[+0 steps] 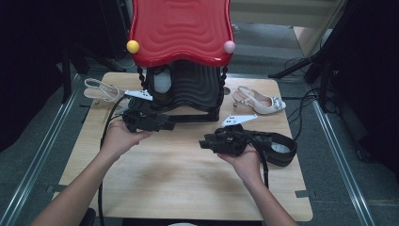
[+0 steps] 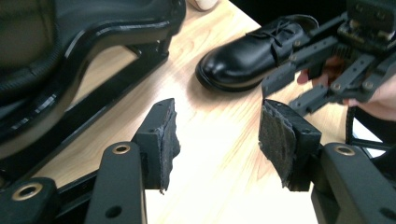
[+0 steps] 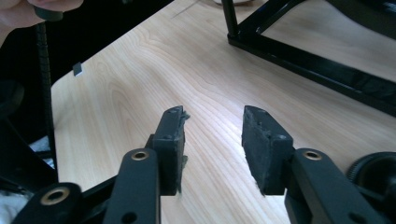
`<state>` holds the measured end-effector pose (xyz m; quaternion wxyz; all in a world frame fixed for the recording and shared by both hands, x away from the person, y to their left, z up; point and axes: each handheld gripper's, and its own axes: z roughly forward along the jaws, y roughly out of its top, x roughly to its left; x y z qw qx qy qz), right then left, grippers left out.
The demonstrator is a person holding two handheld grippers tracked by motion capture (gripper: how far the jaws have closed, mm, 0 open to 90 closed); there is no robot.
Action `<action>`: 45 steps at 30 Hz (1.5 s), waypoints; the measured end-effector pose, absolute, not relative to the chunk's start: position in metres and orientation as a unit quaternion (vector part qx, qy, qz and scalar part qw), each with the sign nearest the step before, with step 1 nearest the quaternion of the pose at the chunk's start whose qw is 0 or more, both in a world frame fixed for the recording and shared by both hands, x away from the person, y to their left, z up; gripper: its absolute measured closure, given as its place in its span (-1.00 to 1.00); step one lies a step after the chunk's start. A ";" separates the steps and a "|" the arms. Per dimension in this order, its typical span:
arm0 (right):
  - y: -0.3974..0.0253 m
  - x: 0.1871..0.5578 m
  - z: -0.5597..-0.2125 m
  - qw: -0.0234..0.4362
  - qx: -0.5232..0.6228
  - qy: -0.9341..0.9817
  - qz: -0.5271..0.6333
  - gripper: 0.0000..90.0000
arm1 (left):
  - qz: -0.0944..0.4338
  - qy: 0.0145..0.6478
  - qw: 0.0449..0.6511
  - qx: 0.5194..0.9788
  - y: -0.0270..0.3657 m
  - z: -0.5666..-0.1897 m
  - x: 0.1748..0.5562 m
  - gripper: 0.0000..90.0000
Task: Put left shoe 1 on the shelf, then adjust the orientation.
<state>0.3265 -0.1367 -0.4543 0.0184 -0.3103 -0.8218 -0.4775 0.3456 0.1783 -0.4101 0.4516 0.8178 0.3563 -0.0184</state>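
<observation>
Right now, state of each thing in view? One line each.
left gripper: open, empty, held over bare table
right gripper: open, empty, held over bare table
black lace-up shoe: upright on table, laced, not gripped
white slingback heel: upright on table, right of rack
beige slingback heel: lying on table, left of rack
red-topped rack: standing at table's far edge

Rack (image 1: 188, 89): black, 2 levels, stands at the back of the counter.
Red top (image 1: 181, 28): wavy, with a yellow ball (image 1: 133, 46) and a pink ball (image 1: 229, 46) at its front corners.
White shoes: 1 (image 1: 101, 90) left of the rack, 1 (image 1: 259, 100) right of it.
Counter (image 1: 188, 183): light wood.
</observation>
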 end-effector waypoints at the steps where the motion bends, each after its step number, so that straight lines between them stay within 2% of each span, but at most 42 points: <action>1: -0.139 0.326 -0.455 0.016 -0.305 -0.823 -0.479 0.28 | -0.018 0.355 0.451 0.819 0.178 -0.412 0.344 0.03; 9: -0.160 0.317 -0.451 0.009 -0.323 -0.820 -0.472 0.25 | -0.028 0.354 0.454 0.817 0.178 -0.432 0.333 0.03; 14: -0.172 0.311 -0.451 0.000 -0.321 -0.825 -0.465 0.33 | -0.040 0.361 0.458 0.811 0.181 -0.445 0.330 0.02; 21: -0.191 0.307 -0.452 0.000 -0.335 -0.828 -0.450 0.33 | -0.030 0.367 0.451 0.813 0.183 -0.460 0.324 0.02; 24: -0.198 0.307 -0.453 -0.005 -0.338 -0.827 -0.449 0.39 | -0.028 0.366 0.451 0.814 0.182 -0.461 0.322 0.03; 42: -0.265 0.312 -0.448 -0.034 -0.395 -0.809 -0.434 0.40 | -0.026 0.360 0.456 0.813 0.180 -0.462 0.320 0.05; 45: -0.276 0.313 -0.447 -0.033 -0.400 -0.807 -0.433 0.39 | -0.040 0.363 0.459 0.810 0.180 -0.461 0.321 0.08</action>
